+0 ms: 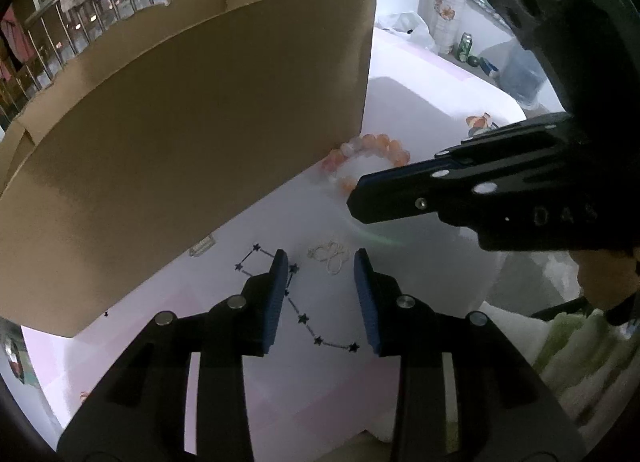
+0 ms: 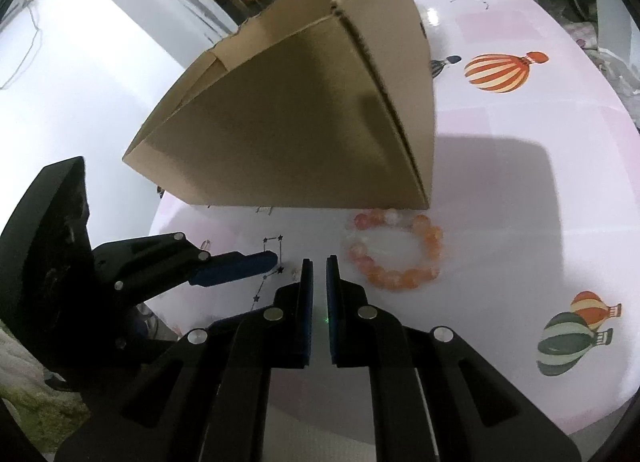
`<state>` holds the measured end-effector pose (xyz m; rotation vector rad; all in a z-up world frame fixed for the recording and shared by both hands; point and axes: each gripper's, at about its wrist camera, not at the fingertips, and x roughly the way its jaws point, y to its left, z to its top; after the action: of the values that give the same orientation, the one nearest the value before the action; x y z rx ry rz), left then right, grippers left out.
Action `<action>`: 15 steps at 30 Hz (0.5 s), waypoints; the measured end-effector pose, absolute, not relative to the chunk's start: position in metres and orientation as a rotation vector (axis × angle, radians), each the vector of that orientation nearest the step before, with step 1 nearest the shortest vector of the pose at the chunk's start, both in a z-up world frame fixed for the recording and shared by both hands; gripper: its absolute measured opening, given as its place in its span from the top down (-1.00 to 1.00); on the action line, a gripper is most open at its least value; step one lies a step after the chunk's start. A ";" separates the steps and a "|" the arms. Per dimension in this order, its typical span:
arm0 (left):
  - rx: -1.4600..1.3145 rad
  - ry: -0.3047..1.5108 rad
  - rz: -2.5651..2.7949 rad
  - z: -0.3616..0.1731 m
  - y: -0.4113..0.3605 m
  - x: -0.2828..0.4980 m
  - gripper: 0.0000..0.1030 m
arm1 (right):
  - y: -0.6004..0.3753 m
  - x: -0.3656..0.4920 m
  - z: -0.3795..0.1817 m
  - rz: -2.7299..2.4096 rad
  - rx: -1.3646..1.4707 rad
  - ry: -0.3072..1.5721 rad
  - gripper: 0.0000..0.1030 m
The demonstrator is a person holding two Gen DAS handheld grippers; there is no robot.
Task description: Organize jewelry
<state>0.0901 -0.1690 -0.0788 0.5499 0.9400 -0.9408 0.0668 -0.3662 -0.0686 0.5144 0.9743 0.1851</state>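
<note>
Cardboard dominates the left of the scene: an open brown box stands on the pale, balloon-printed table, its near wall rising over the loose jewelry. Just in front of it, the left gripper hangs nose-down with its blue fingers spread and nothing between them but a thin chain of dark stars, which lies flat on the table and runs under the left finger. A small pale tangle of chain rests just beyond the fingertips. Further right, the right gripper hovers with its fingers nearly pressed together and empty, and an orange-and-white bead bracelet sits against the foot of the box. To lift the star chain cleanly, the spread fingers likely need to straddle one stretch of it, press to the table and close slowly, since a fine chain slips easily.
</note>
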 end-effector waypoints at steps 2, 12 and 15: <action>0.540 0.958 -0.929 -0.081 -0.174 0.090 0.37 | -0.368 0.065 -0.068 0.182 0.516 0.971 0.86; 0.535 0.978 -0.884 -0.081 -0.177 0.095 0.61 | -0.371 0.063 -0.067 0.184 0.517 0.965 0.86; 0.548 0.976 -0.888 -0.080 -0.176 0.093 0.64 | -0.371 0.064 -0.068 0.183 0.521 0.962 0.86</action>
<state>0.0929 -0.1762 -0.0801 0.5477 0.9756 -0.8876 0.0639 -0.3710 -0.0682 0.5213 0.9625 0.1829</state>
